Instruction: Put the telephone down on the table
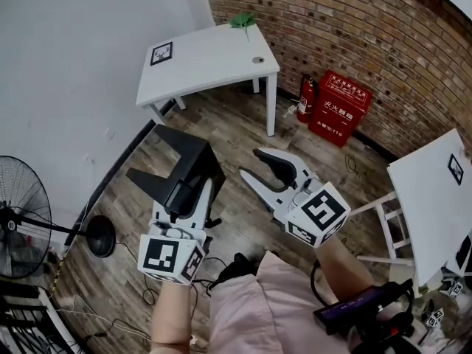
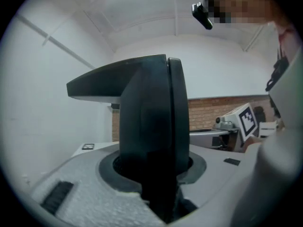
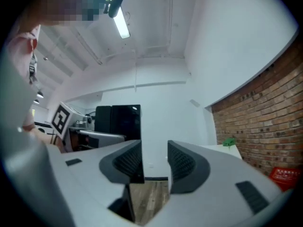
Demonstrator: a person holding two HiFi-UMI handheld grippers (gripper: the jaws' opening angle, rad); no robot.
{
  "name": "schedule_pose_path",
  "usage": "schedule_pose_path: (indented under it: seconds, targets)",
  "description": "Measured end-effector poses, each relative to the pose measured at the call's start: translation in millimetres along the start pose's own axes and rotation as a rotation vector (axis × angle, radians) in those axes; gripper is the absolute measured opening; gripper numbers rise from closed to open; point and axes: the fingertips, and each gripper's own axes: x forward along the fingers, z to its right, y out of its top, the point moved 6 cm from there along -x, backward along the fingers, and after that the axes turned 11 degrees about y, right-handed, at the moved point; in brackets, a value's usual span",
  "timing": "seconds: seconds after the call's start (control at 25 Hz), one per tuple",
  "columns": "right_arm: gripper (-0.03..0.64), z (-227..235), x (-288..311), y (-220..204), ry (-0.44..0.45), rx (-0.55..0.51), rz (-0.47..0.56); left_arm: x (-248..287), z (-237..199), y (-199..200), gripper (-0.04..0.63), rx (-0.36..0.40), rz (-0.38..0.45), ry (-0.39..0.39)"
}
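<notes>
One telephone pinched in the left gripper, clear of the desk

The black telephone [image 1: 179, 169] is pinched between the jaws of the left gripper [image 1: 186, 195], which is held roughly level above the wooden floor [image 1: 228, 135]. In the left gripper view the dark body is seen to fill the gap between the jaws and to rise well above them, with a flat wedge-shaped part jutting toward the left of that view. The right gripper [image 1: 253, 164] is held just beside it (to the right in the head view), apart from the telephone. Its jaws are spread, and only floorboards and a white wall are seen between the ribbed dark pads [image 3: 128, 161]. A marker cube is carried at the back of each gripper, nearest the person.

Further out, a white desk [image 1: 214, 61] is set near the brick wall [image 1: 332, 21], well apart from both grippers; the telephone is held in the air and is not resting on it. A square marker tag [image 1: 161, 53] is placed near the desk's left edge, and a small green thing [image 1: 242, 21] at its far corner. Beside the desk, a red fire extinguisher [image 1: 306, 98] and a red box [image 1: 341, 108] are stood against the bricks. A second white desk [image 1: 435, 190] is seen at the right edge of the head view (partly cut off), and a black fan [image 1: 18, 223] at the left edge.
</notes>
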Motion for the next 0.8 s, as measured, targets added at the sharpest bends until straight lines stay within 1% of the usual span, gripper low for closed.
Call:
schedule_pose_path:
  seconds: [0.08,0.12,0.2,0.28,0.4,0.52,0.64,0.76,0.8]
  targets:
    - [0.207,0,3,10,0.101,0.015,0.027,6,-2,3,0.163,-0.051,-0.011,-0.136]
    - [0.215,1,6,14,0.158,0.026,0.033,9,-4,4,0.163,-0.059,-0.013,-0.194]
    - [0.253,2,12,19,0.269,0.045,0.031,14,-6,5,0.161,-0.028,-0.013,-0.299]
    - [0.279,5,22,20,0.359,0.055,0.021,22,-6,5,0.162,0.01,-0.013,-0.404]
    - [0.305,15,41,21,0.465,0.081,0.031,38,-9,1,0.163,0.01,-0.012,-0.544]
    - [0.308,31,63,21,0.546,0.123,0.053,59,-14,-9,0.163,0.012,-0.025,-0.65]
    - [0.299,50,93,15,0.595,0.14,0.046,83,-28,-20,0.163,0.023,-0.055,-0.737]
    - [0.259,68,123,8,0.632,0.138,0.038,107,-49,-25,0.163,-0.038,-0.123,-0.785]
    - [0.248,74,133,7,0.634,0.14,0.036,116,-57,-25,0.163,-0.046,-0.133,-0.794]
